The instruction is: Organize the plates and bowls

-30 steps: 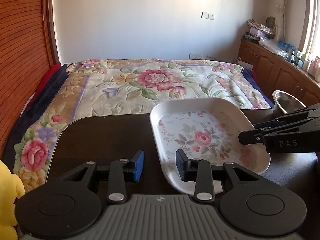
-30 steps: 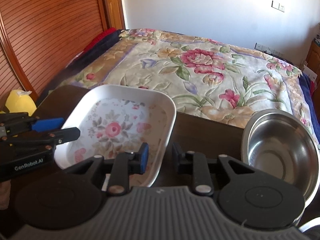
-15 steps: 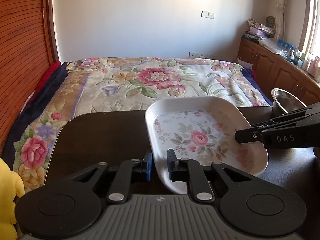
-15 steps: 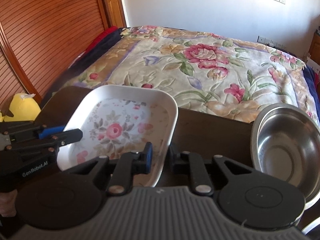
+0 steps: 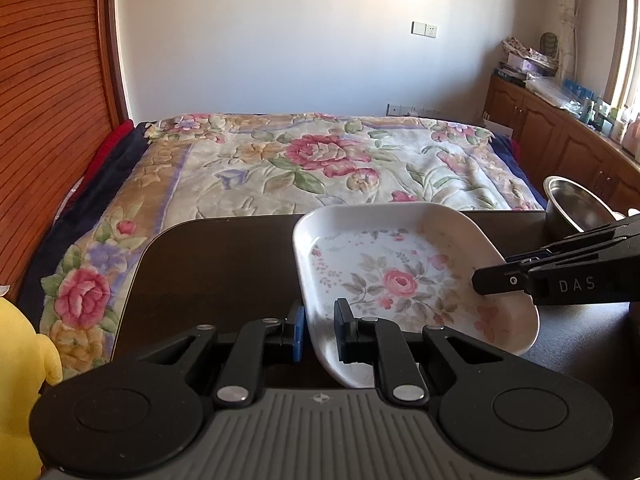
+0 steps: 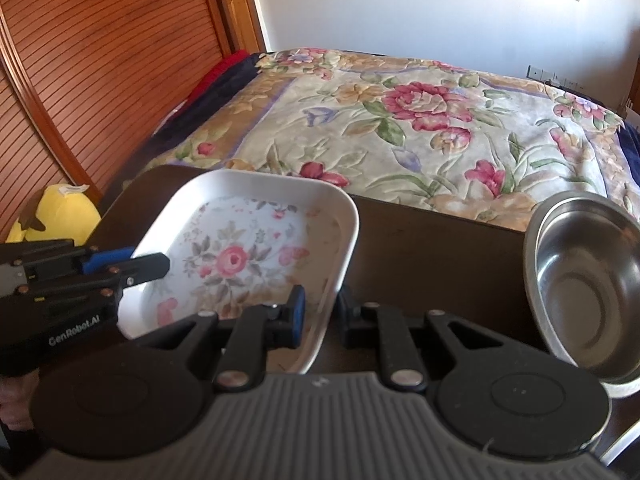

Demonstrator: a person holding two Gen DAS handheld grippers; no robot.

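A white square plate with a rose print [image 5: 400,276] [image 6: 244,256] is held above the dark table [image 5: 216,272]. My left gripper [image 5: 319,334] is shut on its left rim. My right gripper [image 6: 320,314] is shut on its right rim and shows from the side in the left wrist view [image 5: 492,280]. My left gripper shows at the left edge of the right wrist view [image 6: 136,266]. A steel bowl [image 6: 580,284] [image 5: 572,204] stands on the table to the plate's right.
A bed with a floral quilt [image 5: 320,164] lies beyond the table's far edge. A yellow plush toy [image 5: 20,368] [image 6: 56,212] sits at the table's left. A slatted wooden door [image 6: 100,60] stands on the left, cabinets [image 5: 560,140] on the right.
Both grippers have closed onto the plate's opposite rims. The plate has risen off the table and sits higher in both views.
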